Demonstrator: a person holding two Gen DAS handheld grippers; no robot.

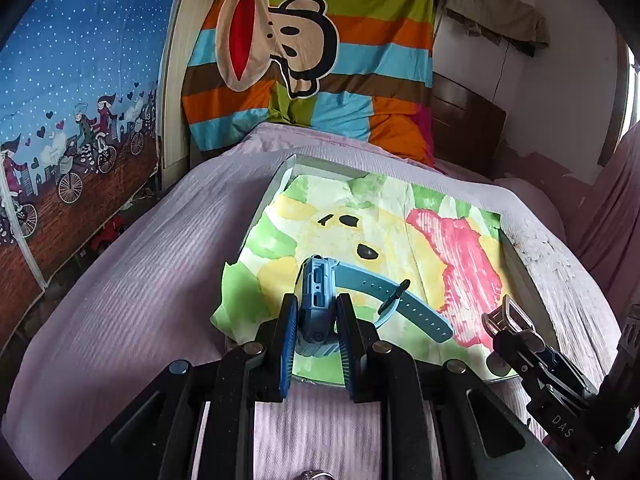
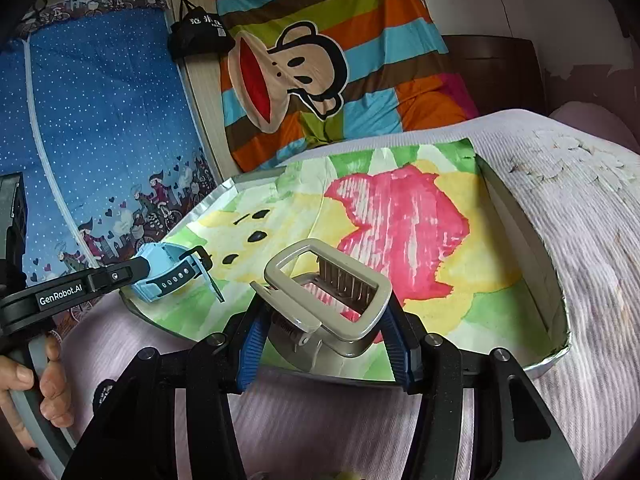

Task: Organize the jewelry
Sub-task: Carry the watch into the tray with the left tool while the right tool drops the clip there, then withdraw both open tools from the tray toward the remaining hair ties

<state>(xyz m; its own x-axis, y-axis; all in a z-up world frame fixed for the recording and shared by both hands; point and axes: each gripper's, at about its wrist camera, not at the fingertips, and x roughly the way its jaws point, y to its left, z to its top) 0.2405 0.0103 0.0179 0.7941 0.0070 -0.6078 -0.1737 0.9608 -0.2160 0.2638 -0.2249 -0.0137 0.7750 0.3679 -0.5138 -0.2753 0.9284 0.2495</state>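
A shallow tray (image 1: 532, 276) lies on a bed (image 1: 140, 280) covered in a pale lilac sheet, and a painted paper (image 1: 360, 216) in green, yellow and pink lines the tray's floor. At the head of the bed a striped blanket (image 1: 360, 52) with a cartoon monkey face hangs upright, and a blue curtain (image 1: 72, 80) printed with cyclists runs along the left. A dark wooden headboard (image 1: 464, 124) shows behind the blanket to the right.

The left tool (image 1: 316, 320) is clamped on the body of a light blue watch (image 1: 318, 300), one pad on each side of the case. The watch is over the tray's near left corner, its strap trailing right across the paper. From the right wrist view a hand (image 2: 44, 380) grips this tool's handle.

The right tool (image 2: 324, 344) pinches a beige hair clip (image 2: 332, 296) by its hinge end, the clip's toothed frame pointing forward over the tray's near edge. The watch and clip are held apart, the watch to the left.
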